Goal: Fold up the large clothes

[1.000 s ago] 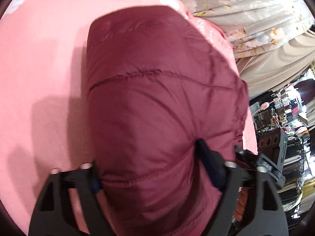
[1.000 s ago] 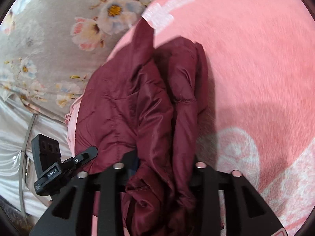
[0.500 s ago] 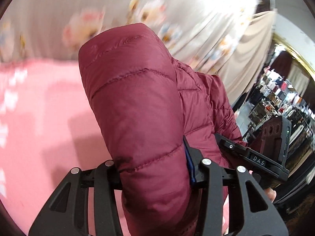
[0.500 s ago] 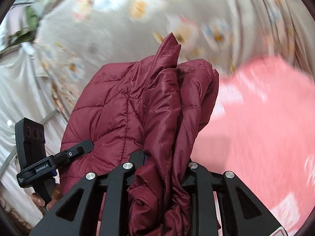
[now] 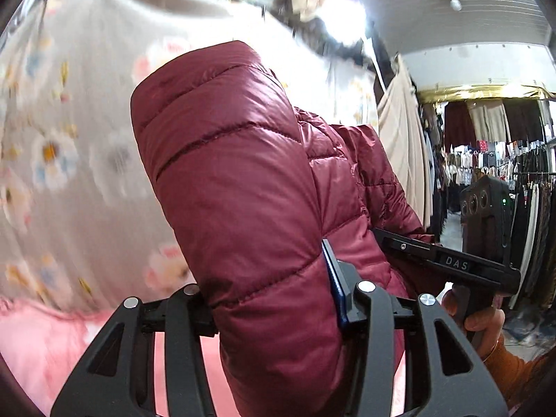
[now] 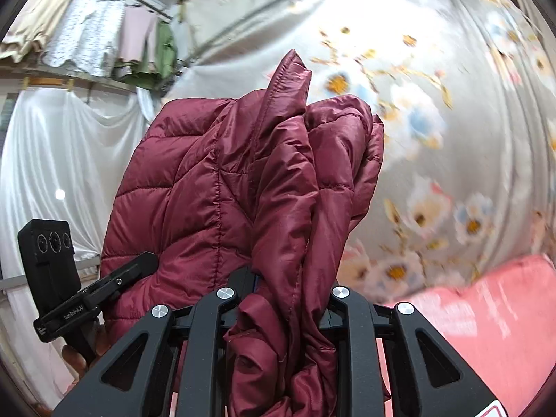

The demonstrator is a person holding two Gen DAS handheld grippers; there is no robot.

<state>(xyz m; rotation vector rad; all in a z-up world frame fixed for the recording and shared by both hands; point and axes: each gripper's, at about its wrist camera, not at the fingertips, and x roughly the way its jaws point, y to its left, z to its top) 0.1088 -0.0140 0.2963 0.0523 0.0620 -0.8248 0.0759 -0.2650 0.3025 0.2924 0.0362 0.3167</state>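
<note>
A maroon quilted puffer jacket (image 5: 243, 187) fills the middle of the left wrist view. My left gripper (image 5: 274, 299) is shut on a thick padded roll of it and holds it up in the air. In the right wrist view the same jacket (image 6: 243, 187) stands bunched in folds, and my right gripper (image 6: 285, 292) is shut on those gathered folds. The right gripper's body (image 5: 448, 260) shows beside the jacket in the left wrist view. The left gripper's body (image 6: 87, 292) shows at the lower left of the right wrist view. The jacket's lower part is hidden.
A pink blanket surface (image 6: 479, 316) lies below, also low in the left wrist view (image 5: 45, 344). A grey floral curtain (image 6: 434, 132) hangs behind. Clothing racks (image 5: 504, 160) stand at the right and hung garments (image 6: 87, 34) at the upper left.
Both grippers have lifted the jacket up off the pink surface. The views have tilted from looking down at the blanket to looking at the curtain and ceiling.
</note>
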